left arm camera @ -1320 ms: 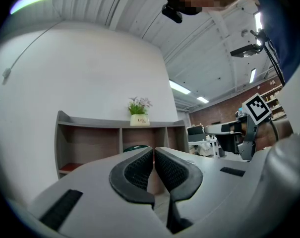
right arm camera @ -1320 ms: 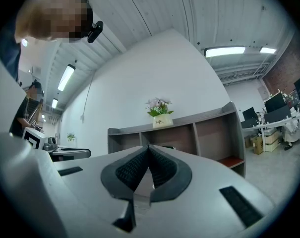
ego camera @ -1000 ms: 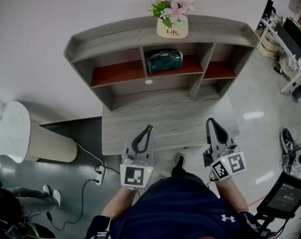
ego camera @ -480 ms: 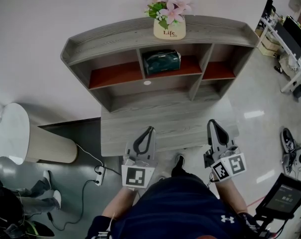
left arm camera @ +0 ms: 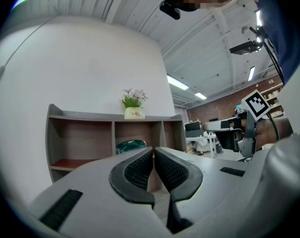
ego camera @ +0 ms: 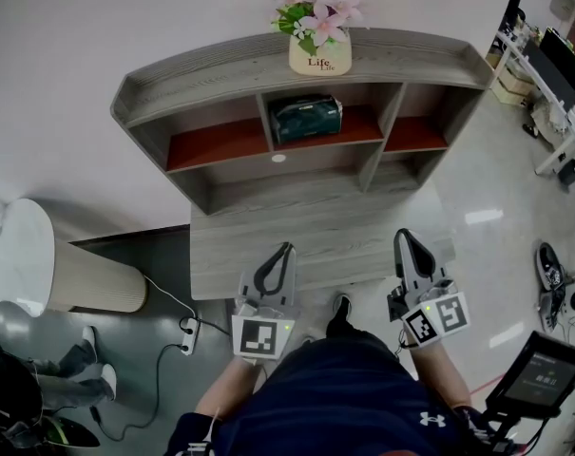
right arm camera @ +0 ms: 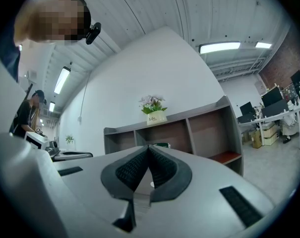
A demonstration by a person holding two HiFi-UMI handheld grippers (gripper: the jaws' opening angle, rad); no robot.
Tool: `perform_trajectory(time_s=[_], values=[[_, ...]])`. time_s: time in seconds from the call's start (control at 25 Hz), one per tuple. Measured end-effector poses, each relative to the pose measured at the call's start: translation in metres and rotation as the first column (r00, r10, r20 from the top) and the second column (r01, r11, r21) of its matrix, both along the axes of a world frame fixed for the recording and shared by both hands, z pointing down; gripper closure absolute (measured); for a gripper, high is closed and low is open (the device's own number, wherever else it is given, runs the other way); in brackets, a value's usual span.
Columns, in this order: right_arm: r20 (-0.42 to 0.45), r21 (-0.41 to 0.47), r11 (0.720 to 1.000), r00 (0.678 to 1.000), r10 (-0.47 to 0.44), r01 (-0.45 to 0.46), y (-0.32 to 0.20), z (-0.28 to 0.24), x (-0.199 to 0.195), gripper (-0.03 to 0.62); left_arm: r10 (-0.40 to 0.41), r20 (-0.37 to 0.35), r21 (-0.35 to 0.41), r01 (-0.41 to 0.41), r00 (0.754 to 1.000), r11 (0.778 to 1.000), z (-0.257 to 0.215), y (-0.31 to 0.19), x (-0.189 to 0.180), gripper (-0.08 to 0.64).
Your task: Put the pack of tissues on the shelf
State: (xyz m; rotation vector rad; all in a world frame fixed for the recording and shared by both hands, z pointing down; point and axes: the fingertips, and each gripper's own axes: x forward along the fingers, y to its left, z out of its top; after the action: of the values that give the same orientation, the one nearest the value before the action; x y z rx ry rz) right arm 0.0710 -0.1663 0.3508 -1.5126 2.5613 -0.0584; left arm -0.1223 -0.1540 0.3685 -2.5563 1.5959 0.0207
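Observation:
A dark green pack of tissues [ego camera: 306,119] lies in the middle compartment of the grey wooden shelf [ego camera: 220,63], and shows as a green pack [left arm camera: 131,145] in the left gripper view. My left gripper [ego camera: 285,249] hovers over the near edge of the desk [ego camera: 316,226], jaws together with nothing between them. My right gripper [ego camera: 401,236] is held over the desk's right near edge, also shut and empty. In each gripper view the pads meet, the left gripper [left arm camera: 153,149] and the right gripper [right arm camera: 149,147] both pointing at the shelf [right arm camera: 199,120].
A flower pot [ego camera: 319,53] stands on top of the shelf. A round white side table [ego camera: 35,255] is at the left, a power strip [ego camera: 190,332] with cables on the floor, shoes [ego camera: 550,272] and a screen [ego camera: 546,373] at the right. Office desks [ego camera: 553,84] stand far right.
The view has shifted slightly, so the shelf and pot sit a little further left in the picture. Both grippers have kept their places and stayed shut.

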Motion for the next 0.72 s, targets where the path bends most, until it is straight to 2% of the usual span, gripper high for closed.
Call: perform_trajectory(time_s=[0.72], values=[[0.021, -0.020, 1.000, 1.000, -0.008, 0.008, 0.0013, 0.0059, 0.0014, 0.583, 0.005, 0.014, 0.009, -0.005, 1.000, 1.000, 0.0027, 0.0009, 0.0026, 0.535]])
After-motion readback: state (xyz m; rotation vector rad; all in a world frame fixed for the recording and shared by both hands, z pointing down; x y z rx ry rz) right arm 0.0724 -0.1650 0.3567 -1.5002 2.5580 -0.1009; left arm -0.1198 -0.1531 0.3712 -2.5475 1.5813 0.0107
